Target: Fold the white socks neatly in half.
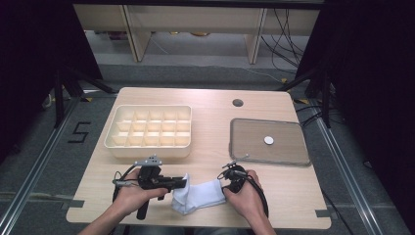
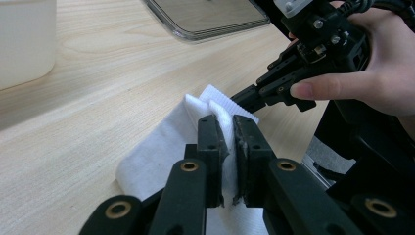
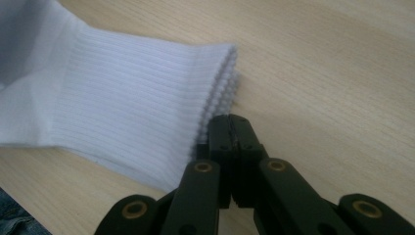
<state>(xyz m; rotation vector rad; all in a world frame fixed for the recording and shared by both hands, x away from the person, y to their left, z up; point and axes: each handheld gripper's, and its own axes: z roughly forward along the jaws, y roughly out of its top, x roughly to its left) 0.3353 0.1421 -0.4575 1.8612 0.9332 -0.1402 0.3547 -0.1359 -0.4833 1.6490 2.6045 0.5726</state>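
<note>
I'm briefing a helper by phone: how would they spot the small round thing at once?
Look at the wooden table, right half, where a shallow clear tray lies. The small white disc sits alone inside it, unlike the compartment box or white sock.

table (image 1: 205, 98): pale wood grain, smooth matt | sock (image 3: 122, 98): white ribbed knit cloth, soft matt | divided box (image 1: 148, 147): cream plastic, matt | tray (image 1: 288, 159): glossy, reflective, clear rim | 2 grippers' jaws: black matt plastic, brass-coloured rivets
</note>
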